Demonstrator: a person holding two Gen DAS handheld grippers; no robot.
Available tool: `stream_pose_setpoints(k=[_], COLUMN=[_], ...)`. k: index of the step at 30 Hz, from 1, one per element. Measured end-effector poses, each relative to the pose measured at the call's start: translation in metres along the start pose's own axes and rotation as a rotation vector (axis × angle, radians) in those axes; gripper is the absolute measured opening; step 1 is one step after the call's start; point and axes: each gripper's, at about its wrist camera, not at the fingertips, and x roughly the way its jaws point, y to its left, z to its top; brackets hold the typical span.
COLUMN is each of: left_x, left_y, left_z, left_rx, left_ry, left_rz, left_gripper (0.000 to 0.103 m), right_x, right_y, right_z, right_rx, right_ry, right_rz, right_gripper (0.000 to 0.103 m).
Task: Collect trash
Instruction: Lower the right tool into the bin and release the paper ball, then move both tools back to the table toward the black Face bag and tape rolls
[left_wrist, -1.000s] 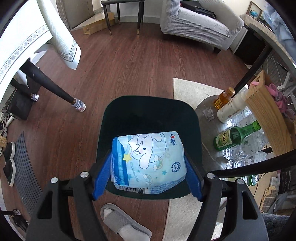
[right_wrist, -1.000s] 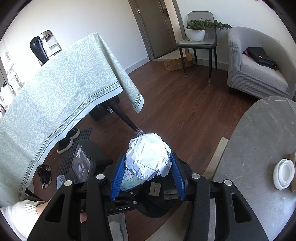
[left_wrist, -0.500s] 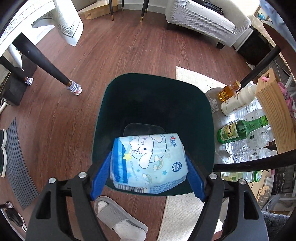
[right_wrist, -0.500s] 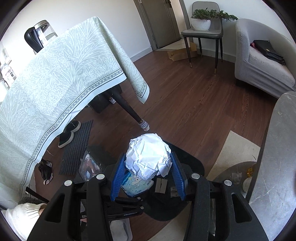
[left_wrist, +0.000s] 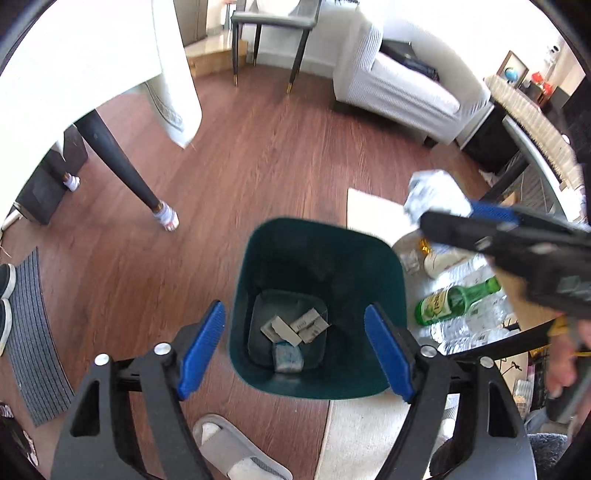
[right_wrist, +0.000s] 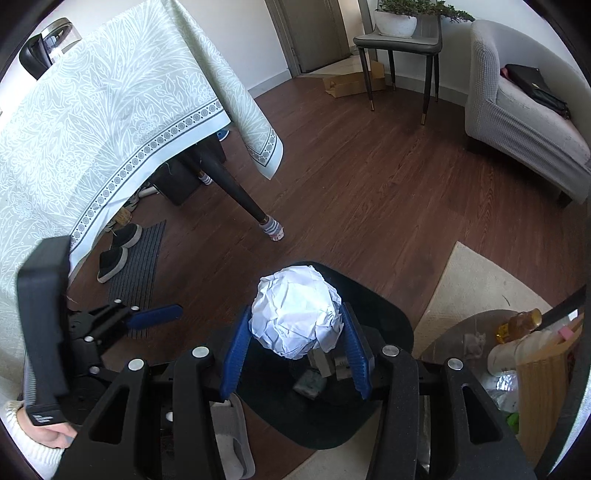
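Your left gripper (left_wrist: 295, 347) is spread wide with nothing between its 2 blue pads (left_wrist: 201, 349). It hangs directly over the dark green trash bin (left_wrist: 395, 280), which stands on the wood floor (left_wrist: 258, 158) with 1 edge against a cream rug (left_wrist: 369, 206).

At the bottom of the bin you can see a light blue packet (left_wrist: 287, 359) lying flat, with several small grey cardboard pieces (left_wrist: 291, 326) just beside it and partly on top of it.

Your right gripper (right_wrist: 295, 347) is closed firmly on a crumpled white paper ball (right_wrist: 295, 314). Both blue pads press against the sides of the ball, and the ball bulges above and ahead of them. In the right wrist view the ball sits over the bin (right_wrist: 369, 306); the grey pieces (right_wrist: 325, 363) show below it inside the bin.

In the left wrist view the right gripper (left_wrist: 461, 212) enters from the right side, above and to the right of the bin's rim, with the paper ball (left_wrist: 432, 195) at its tip.

Reference items near the bin:
- A green glass bottle (left_wrist: 454, 301) lies on its side to the right, among clear plastic bottles (left_wrist: 472, 332).
- A grey slipper (left_wrist: 236, 450) lies on the floor at the near side.
- A table leg (left_wrist: 122, 162) under a pale tablecloth (right_wrist: 92, 110) stands to the left.
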Motion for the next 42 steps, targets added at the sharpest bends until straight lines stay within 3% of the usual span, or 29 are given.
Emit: stream_pose_setpoints(k=[7,15,25,30,38,42], left_x=[-0.047,-0.109,-0.158,-0.168,-0.172,-0.179], left_y=[0.018,0.024,0.012,0.005,-0.011,-0.020], left_z=[0.018,0.040,0.052,0.055,0.057,0.058], left_rx=[-0.057,-0.122,-0.085,-0.075,-0.053,-0.036], left_ry=[-0.106,-0.243,-0.332,-0.352,-0.370,-0.393], left_rz=[-0.028,-0.082,-0.103,-0.109,-0.134,-0.125], left_gripper=[0.062,0.043,0.039,0.039,0.041,0.046], right_x=[0.030,0.085,0.132,0.144,0.118,0.088], right_y=[0.001,0.008,0.013,0.007,0.000,0.010], right_z=[-0.005,-0.027,-0.057,-0.069,-0.064,-0.051], right_rx=[0.000,-0.014,-0.112,-0.148,-0.147,-0.157], right_ry=[0.063,0.216,0.354,0.399,0.335,0.257], right_rz=[-0.013,-0.015,-0.121,-0.158,-0.128,-0.081], right_gripper=[0.049,0.049,0.050,0.064,0.064,0.054])
